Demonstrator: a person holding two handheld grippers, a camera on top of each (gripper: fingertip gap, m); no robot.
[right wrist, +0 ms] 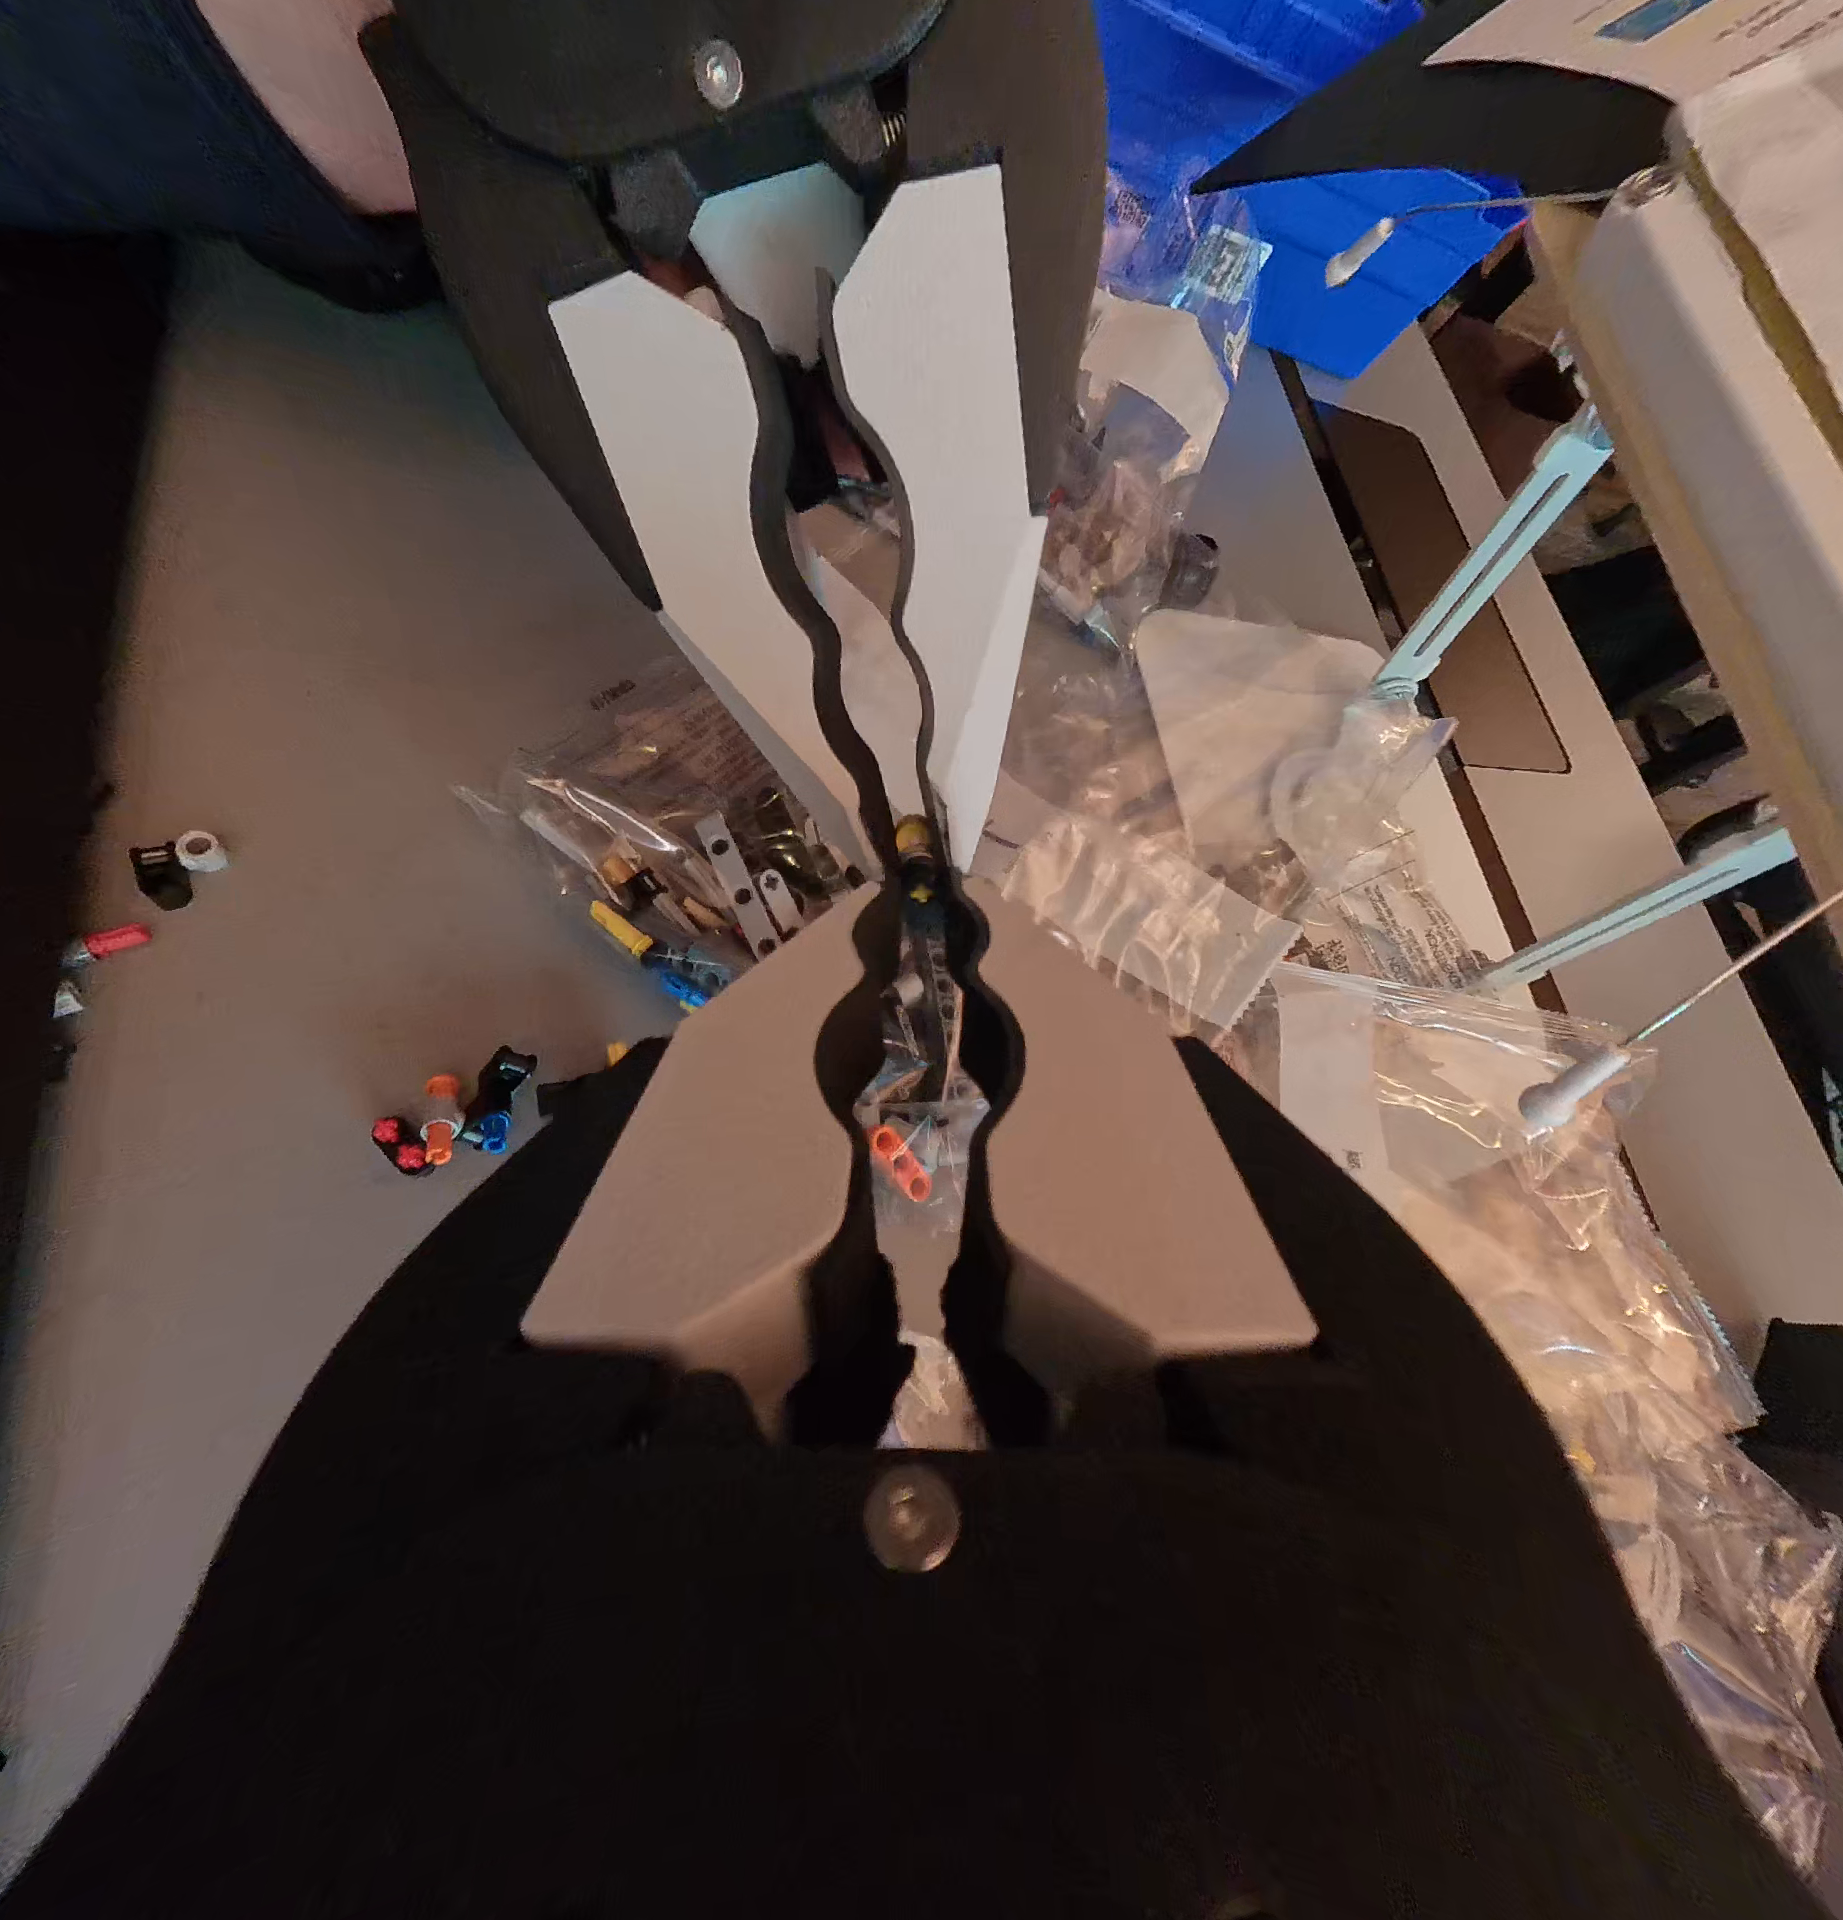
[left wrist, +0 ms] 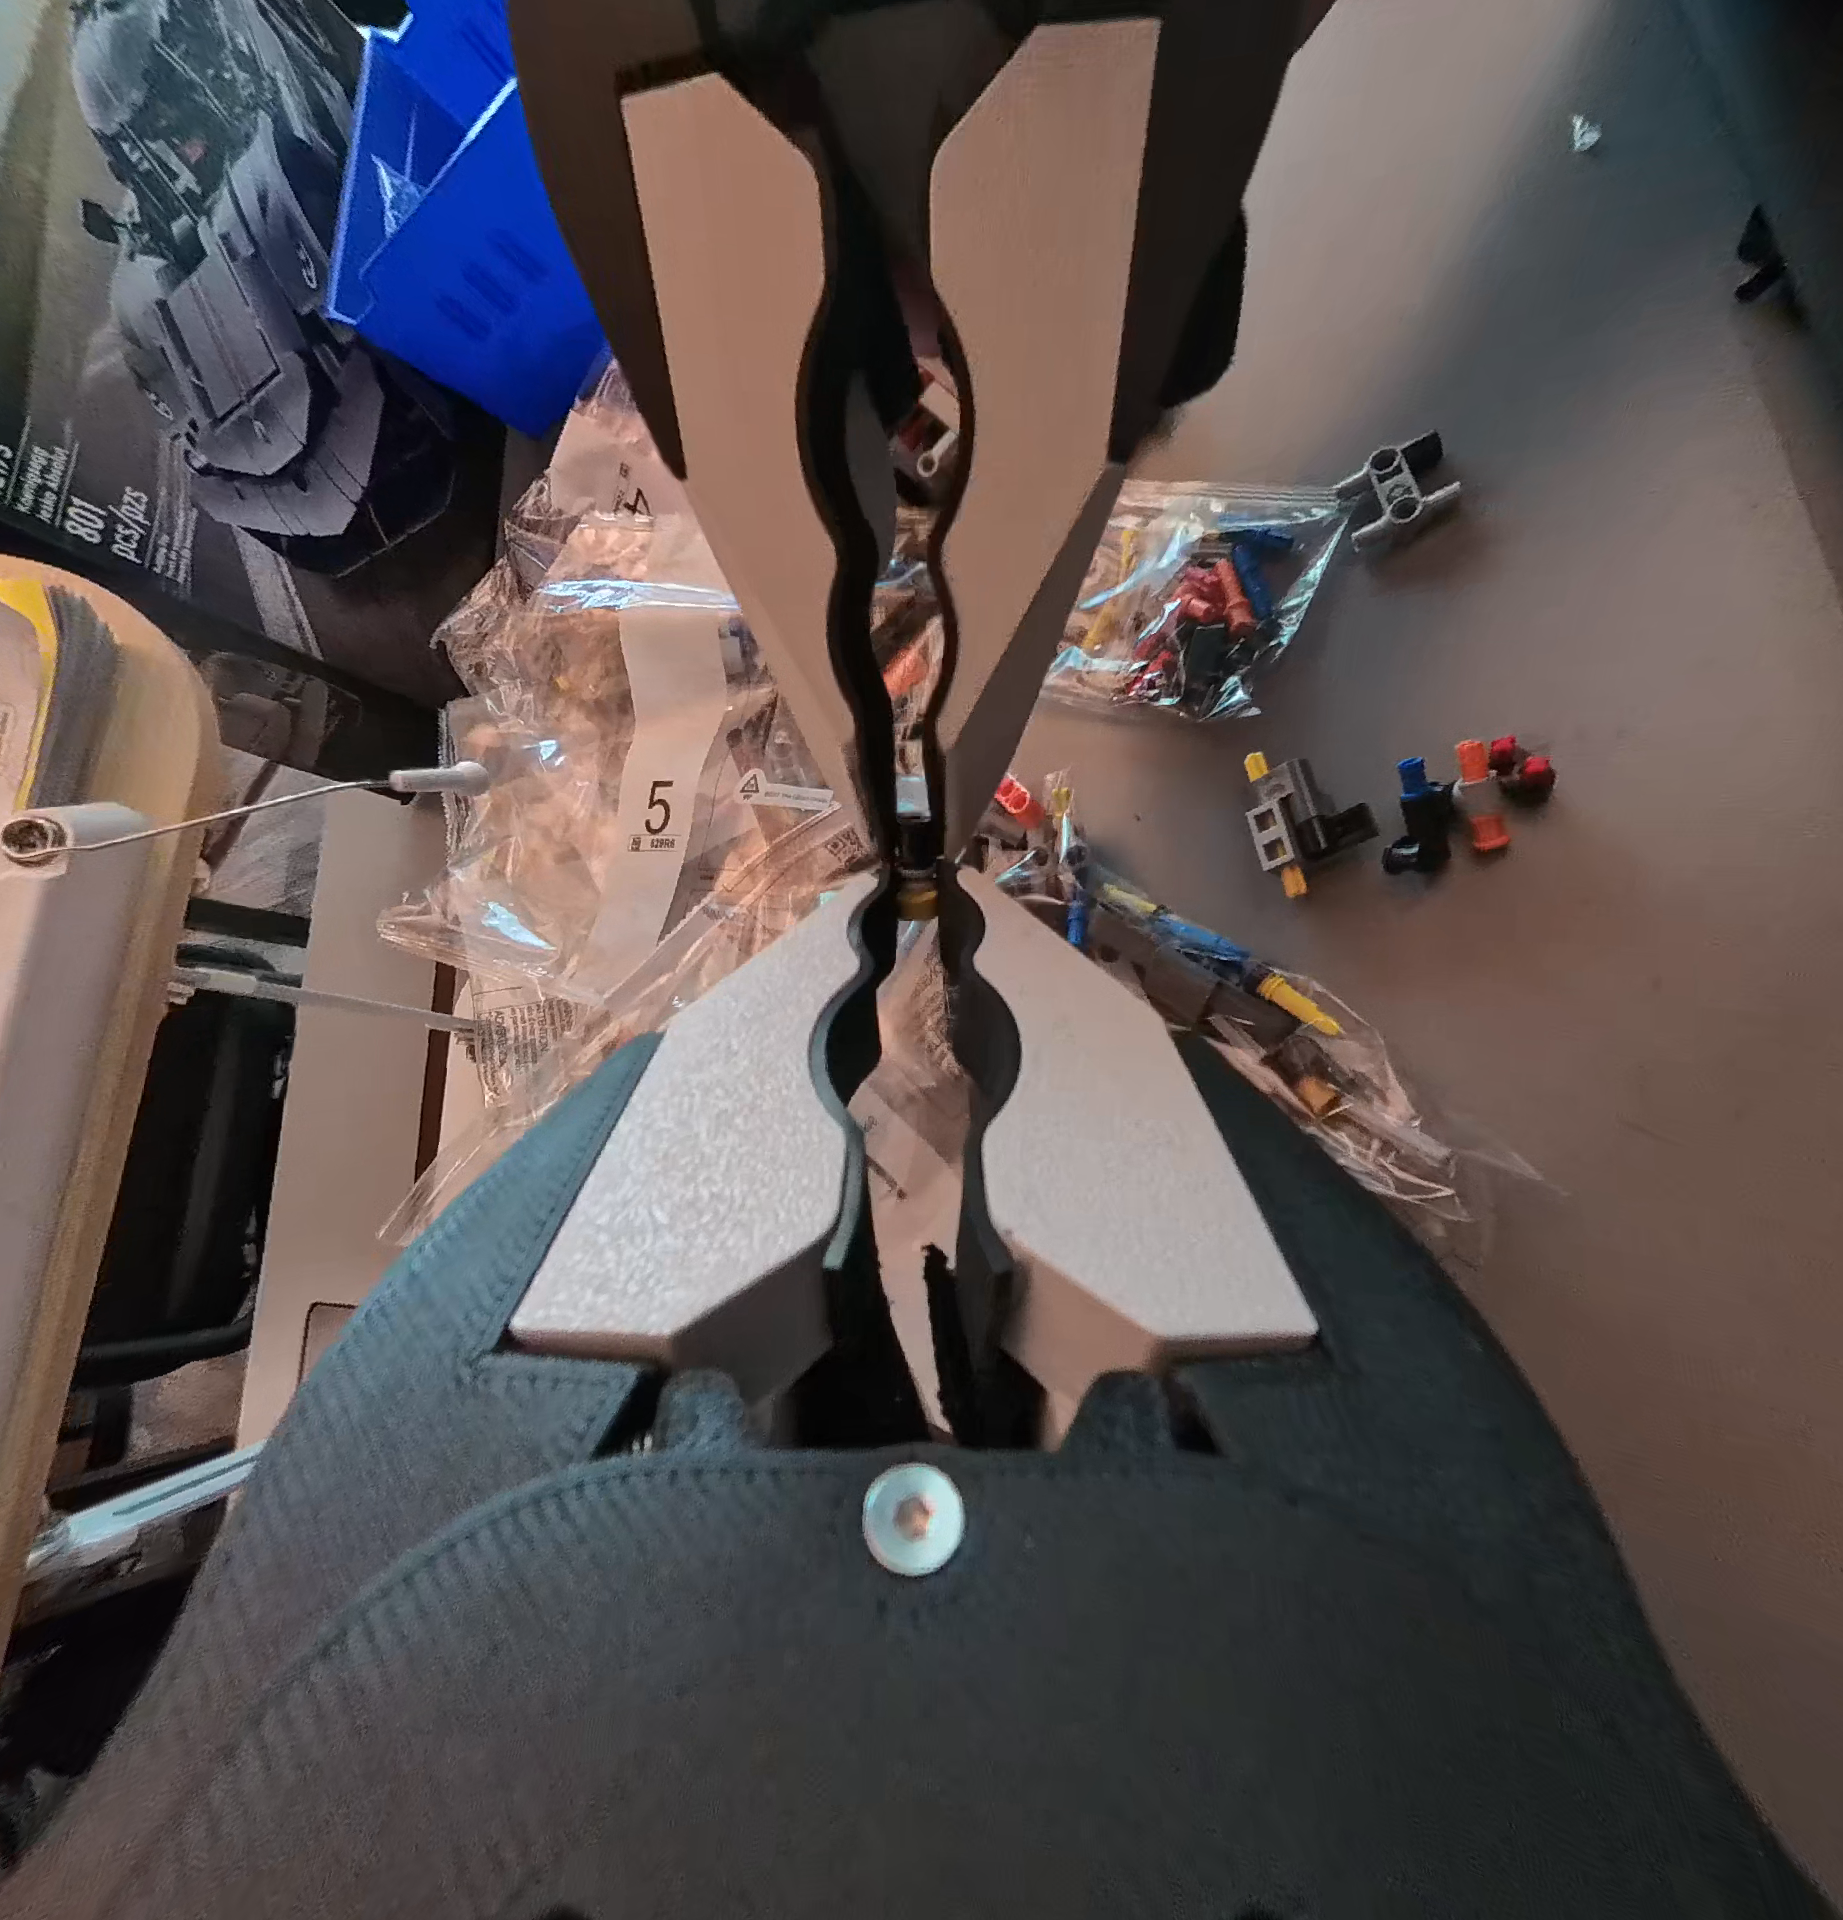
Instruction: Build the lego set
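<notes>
The left hand-held gripper [left wrist: 915, 902] and the right hand-held gripper [right wrist: 919, 896] meet tip to tip above the worktop [left wrist: 1519, 1039]. Each one is nearly closed, with only a thin gap at its tips. Between them sits one tiny stack of lego: a yellow piece [left wrist: 917, 902] joined to a small black piece [left wrist: 915, 840]. The left one pinches the yellow end and the right one pinches the black end. I think they hold it from both ends so the two bits can be pushed together or turned without slipping. They hold it up in the air, probably because there is no room to press down among all the bags.

Right under the tips lie clear plastic bags [left wrist: 626, 790] full of little parts. One open bag [left wrist: 1177, 613] shows red, blue, black and yellow pins. It is close by, so the next bit is easy to reach.

Farther out, on a bare part of the worktop, sit small finished bits: a grey and black block with yellow pins [left wrist: 1301, 821], and a blue, orange and red cluster [left wrist: 1468, 800]. Another grey piece [left wrist: 1400, 488] lies past the open bag. They look set aside to keep them from getting lost.

At the far edge are the set's box [left wrist: 169, 312] and a blue bin [left wrist: 460, 229].
</notes>
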